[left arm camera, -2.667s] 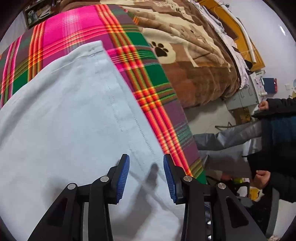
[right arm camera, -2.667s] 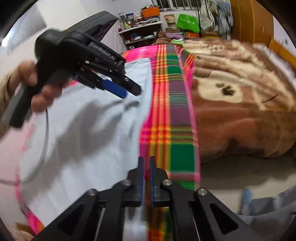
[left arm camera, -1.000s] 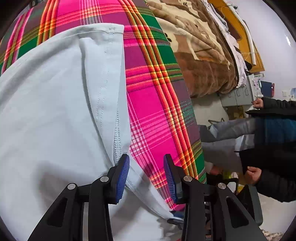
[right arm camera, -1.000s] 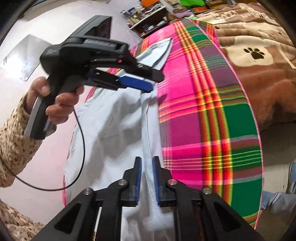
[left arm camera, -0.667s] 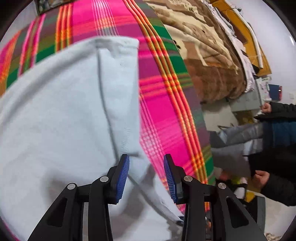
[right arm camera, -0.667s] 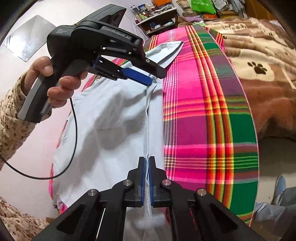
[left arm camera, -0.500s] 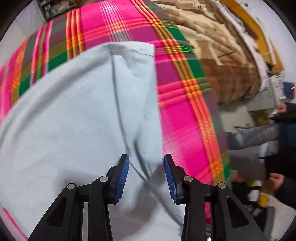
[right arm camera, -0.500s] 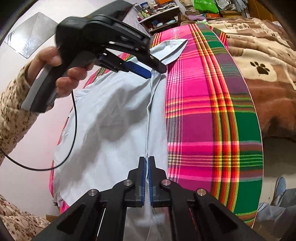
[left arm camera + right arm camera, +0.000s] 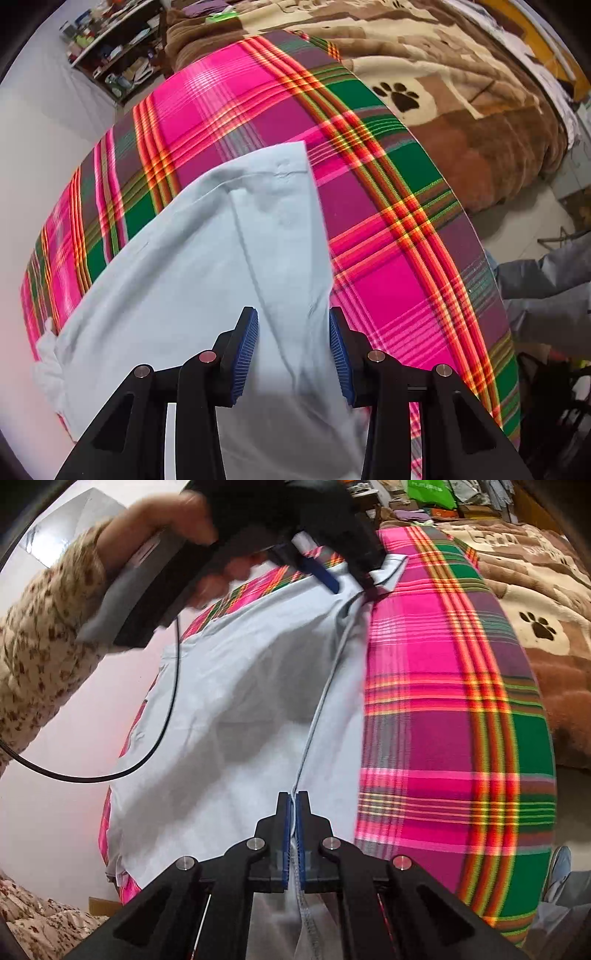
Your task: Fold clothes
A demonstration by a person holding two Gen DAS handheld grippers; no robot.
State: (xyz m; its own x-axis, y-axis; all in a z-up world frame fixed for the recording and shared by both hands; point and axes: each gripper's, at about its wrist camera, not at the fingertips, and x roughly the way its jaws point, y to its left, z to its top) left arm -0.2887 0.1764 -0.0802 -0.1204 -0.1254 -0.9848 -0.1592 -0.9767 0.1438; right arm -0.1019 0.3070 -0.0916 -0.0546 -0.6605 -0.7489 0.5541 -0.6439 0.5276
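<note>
Plaid blanket [image 9: 388, 280] under our pale blue garment [image 9: 192, 280], right gripper [image 9: 294, 834] pinching its raised seam edge, left gripper [image 9: 293, 350] spread (hovering) above the blanket's garment.

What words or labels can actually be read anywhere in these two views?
Green bag: white print, too small to read.
Brown paw-print blanket: large letters, too distorted to read.
Left gripper: blurred, no legible brand.
Pale blue garment and plaid cover: no text.

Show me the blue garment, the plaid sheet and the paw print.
garment [image 9: 192, 280], left wrist view, flat middle.
plaid sheet [image 9: 443, 709], right wrist view, bare pink square.
paw print [image 9: 400, 96], left wrist view, main pad.
</note>
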